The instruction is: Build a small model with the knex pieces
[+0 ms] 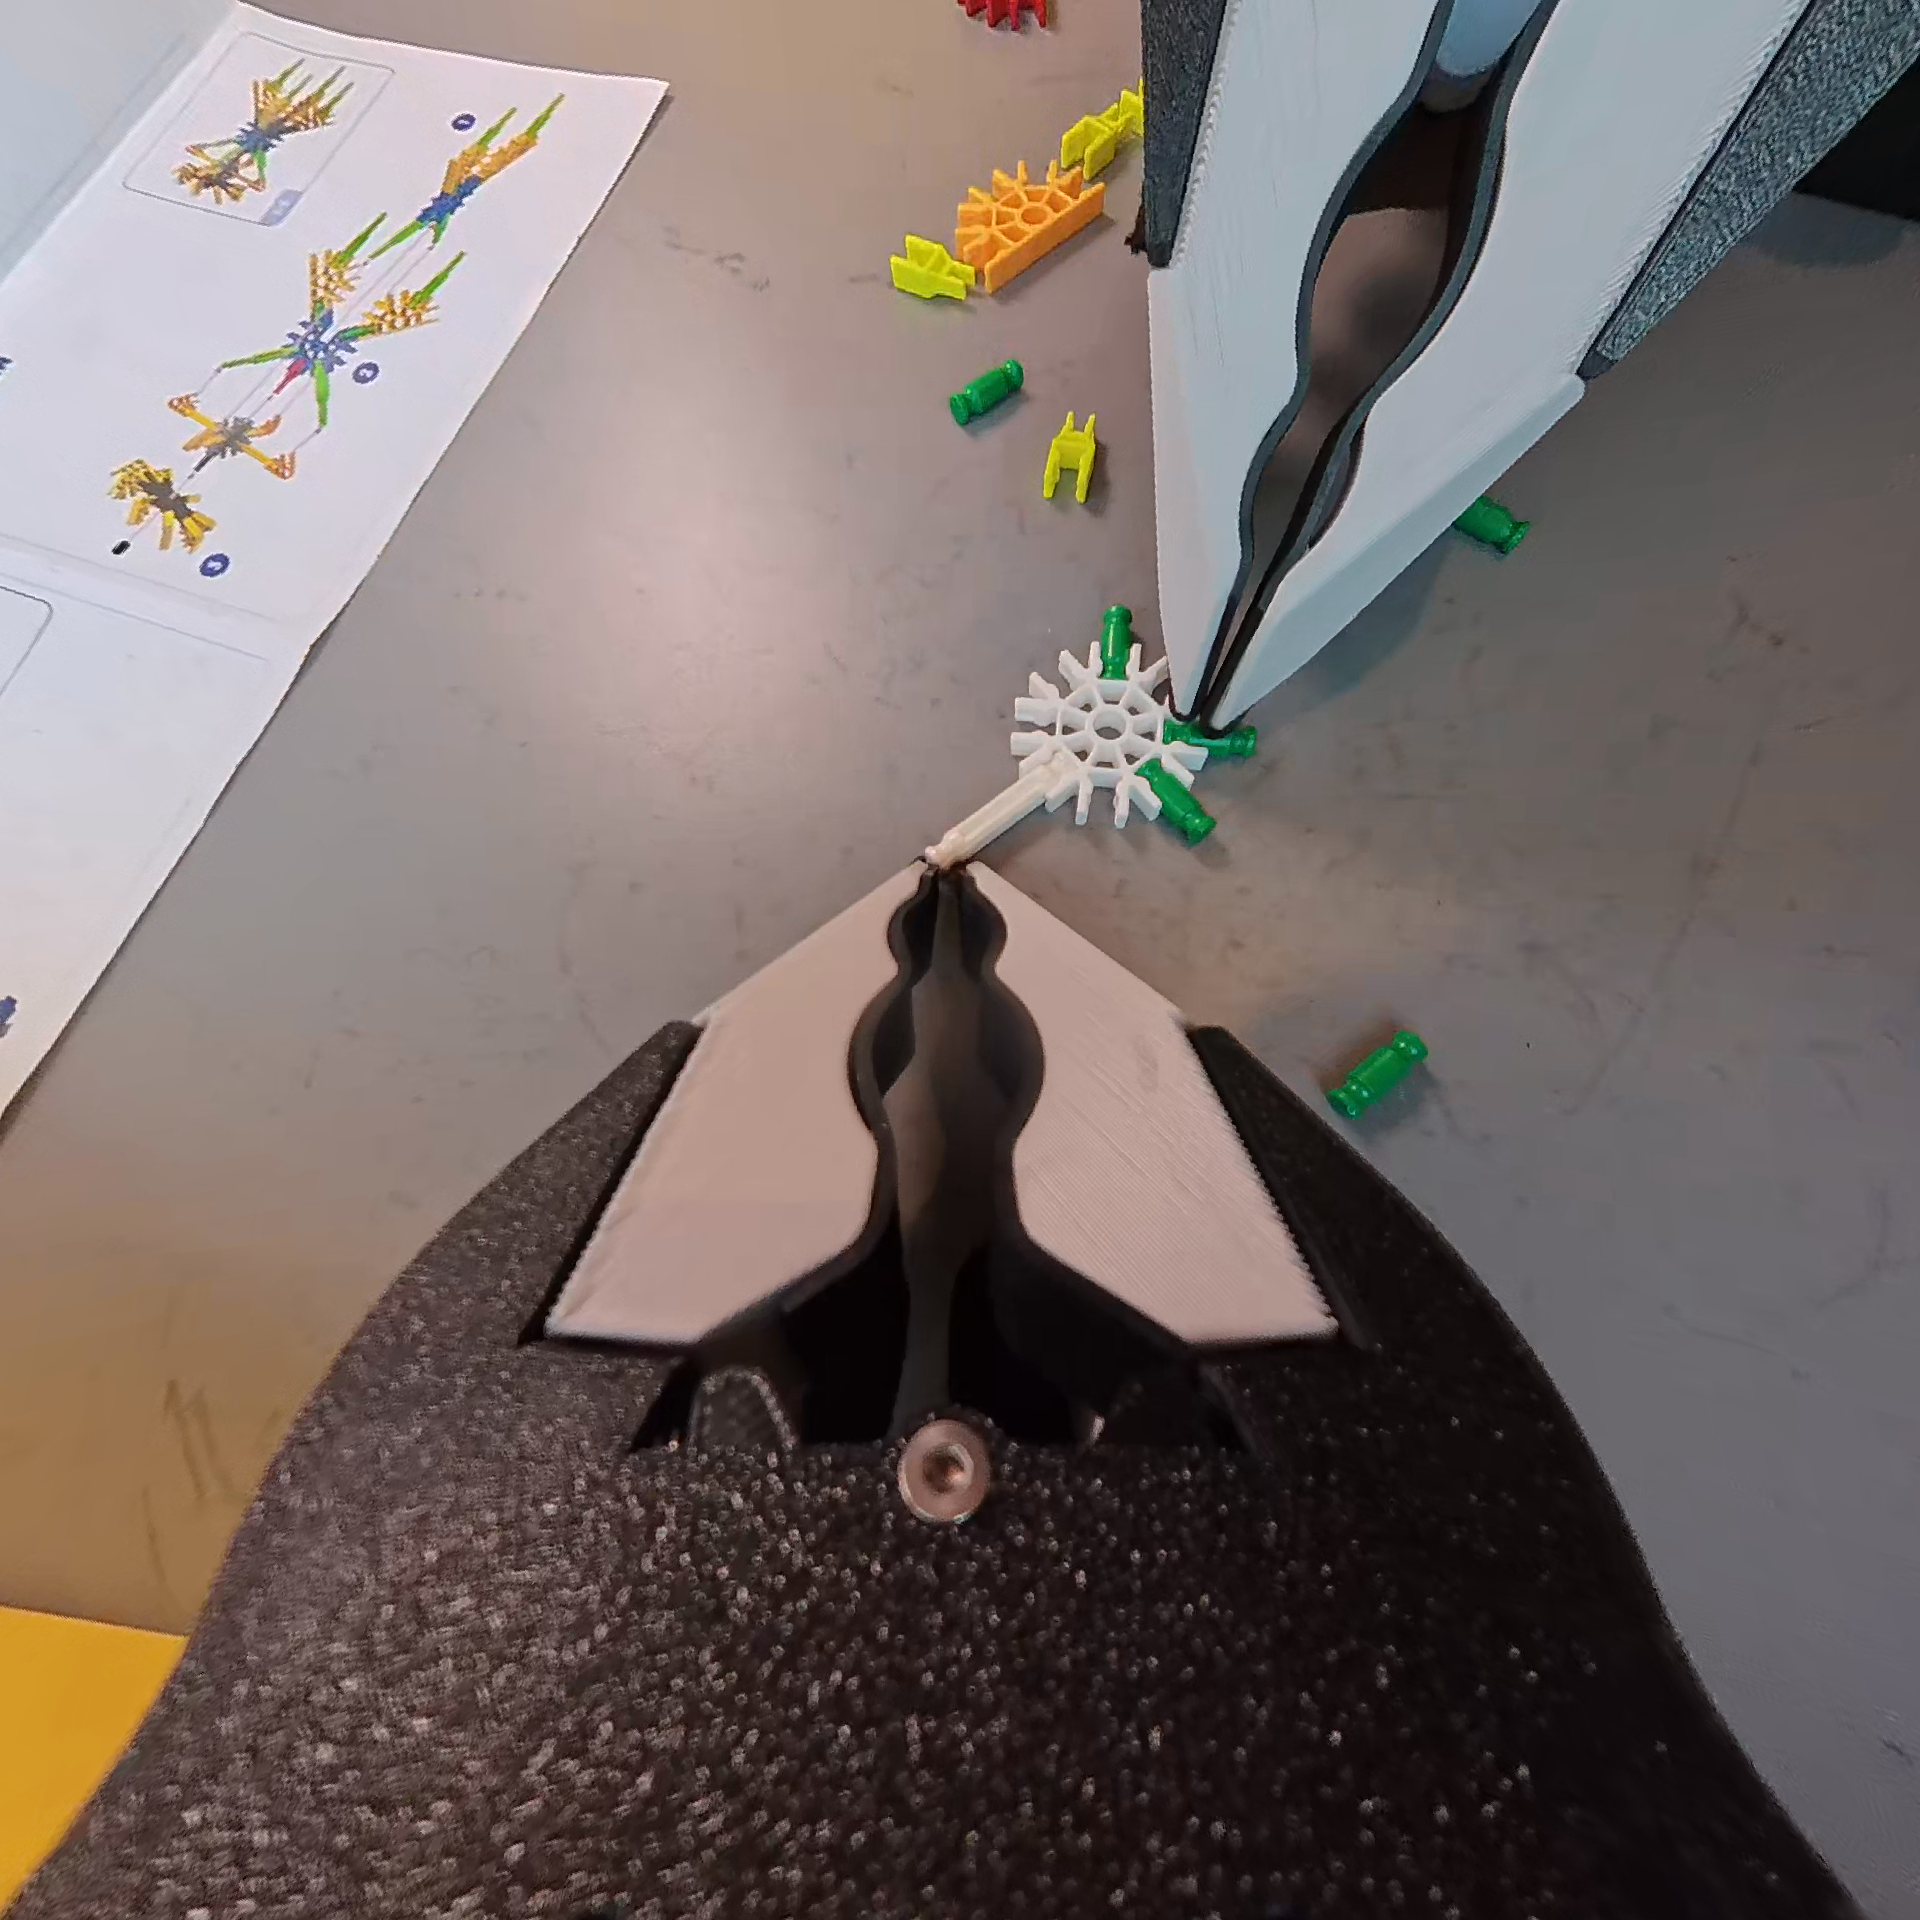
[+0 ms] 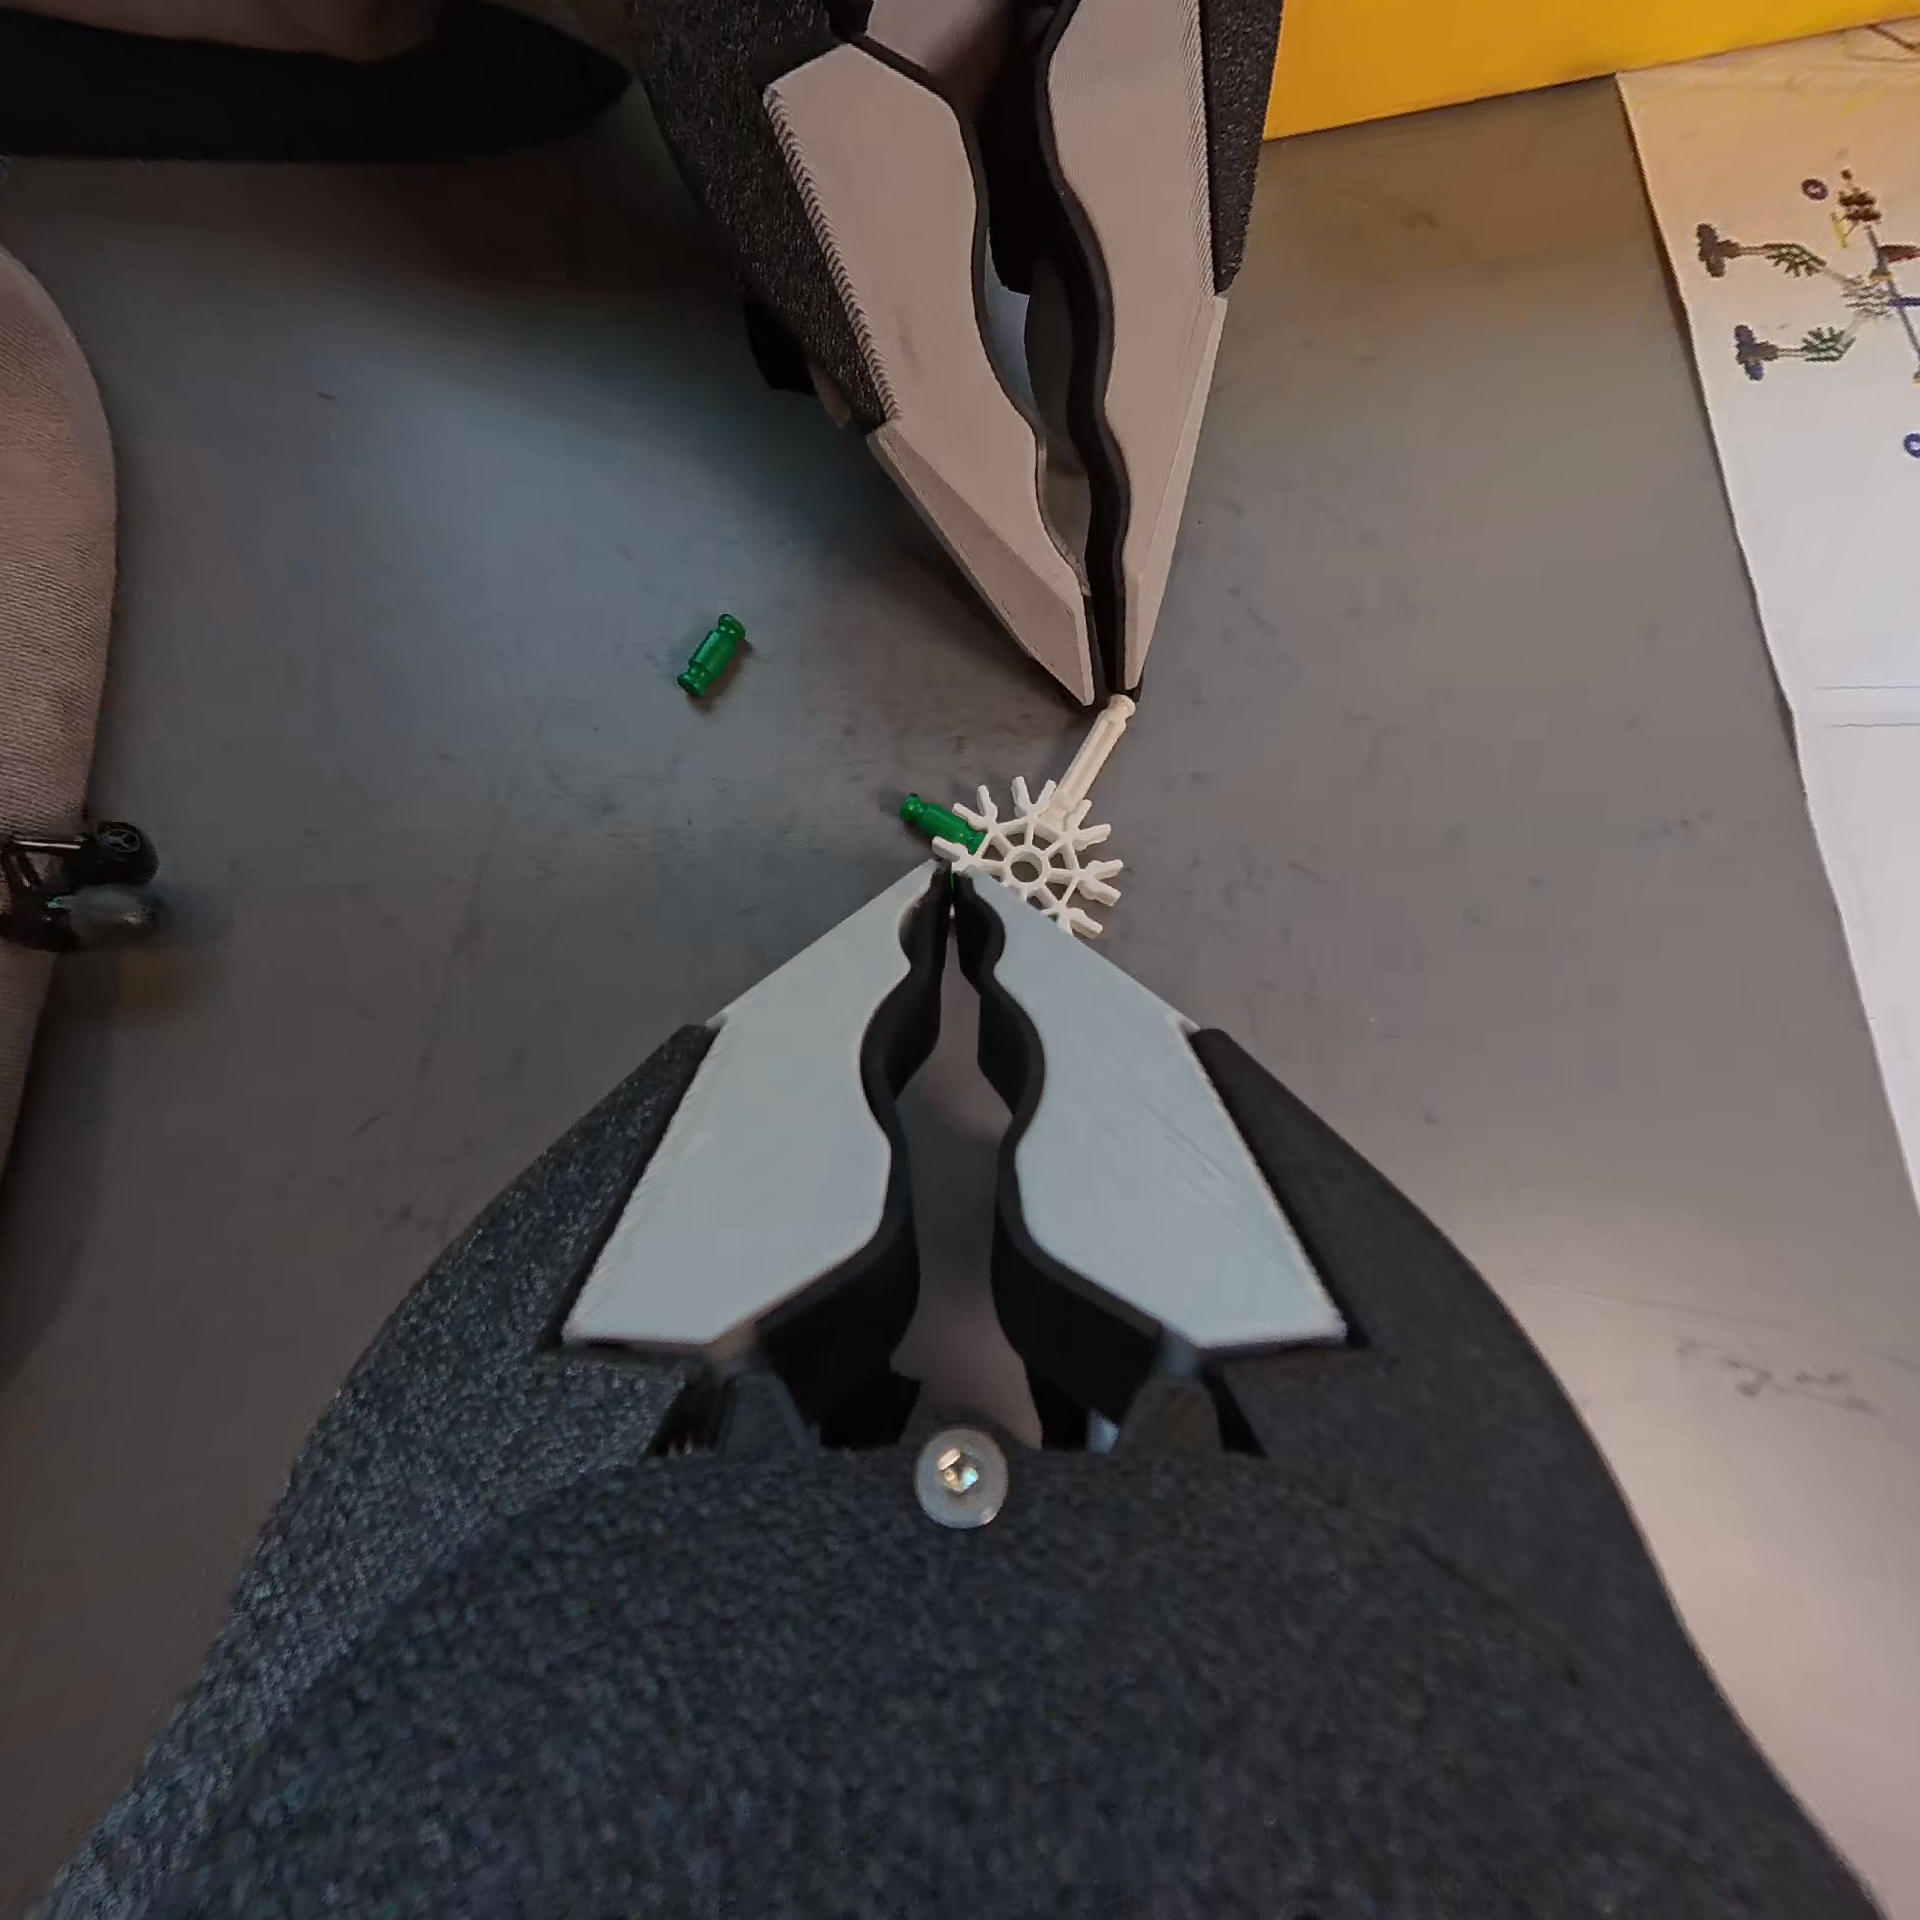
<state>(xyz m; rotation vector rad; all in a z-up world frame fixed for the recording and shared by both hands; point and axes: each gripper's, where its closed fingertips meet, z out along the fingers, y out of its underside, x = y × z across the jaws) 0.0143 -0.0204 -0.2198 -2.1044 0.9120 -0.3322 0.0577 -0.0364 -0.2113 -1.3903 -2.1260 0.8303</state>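
**Two tools closed on one white snowflake connector**

Left wrist view: the white rod (image 1: 997,823) plugged into the connector (image 1: 1107,732) is pinched by the left tool (image 1: 948,871) on the desk (image 1: 644,935).

Right wrist view: a green peg (image 2: 948,885) on the connector (image 2: 1029,868) is gripped by the right tool (image 2: 952,881).

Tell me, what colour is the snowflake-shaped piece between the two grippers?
The snowflake-shaped piece is white; the left wrist view shows it best.

Scuffed grey tabletop (image 1: 623,935), yellow surface (image 2: 1455,62) at edge
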